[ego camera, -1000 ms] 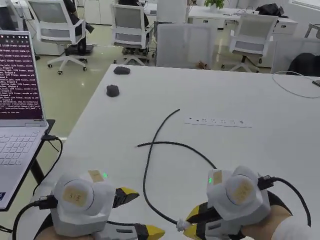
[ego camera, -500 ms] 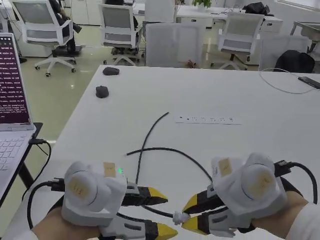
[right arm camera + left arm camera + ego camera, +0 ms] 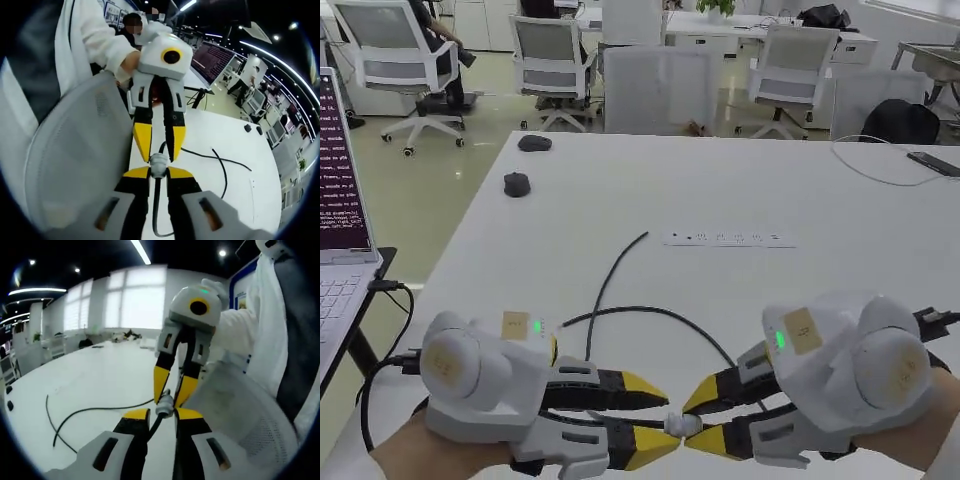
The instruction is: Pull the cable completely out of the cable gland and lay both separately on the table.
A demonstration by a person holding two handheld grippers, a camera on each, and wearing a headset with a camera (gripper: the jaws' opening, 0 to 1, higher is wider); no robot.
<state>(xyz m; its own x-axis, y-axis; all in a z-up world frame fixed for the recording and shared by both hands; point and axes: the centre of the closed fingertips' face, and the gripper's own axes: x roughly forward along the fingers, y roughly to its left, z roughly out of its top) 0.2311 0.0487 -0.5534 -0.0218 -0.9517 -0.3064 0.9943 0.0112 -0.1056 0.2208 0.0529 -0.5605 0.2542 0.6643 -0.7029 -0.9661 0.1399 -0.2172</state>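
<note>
**Cable gland (image 3: 677,424) raised above the table (image 3: 820,180)**

The left gripper (image 3: 162,414) is bracketing the cable (image 3: 650,312), jaws narrowly parted, grip unclear. The cable is threading the cable gland and trailing across the table. The right gripper (image 3: 158,172) is clamping the cable gland.

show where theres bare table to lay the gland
Bare: right of the cable, between strip and right gripper; also left of the cable, this side of the mouse. Crowded around the gland, where left gripper meets it.
</note>
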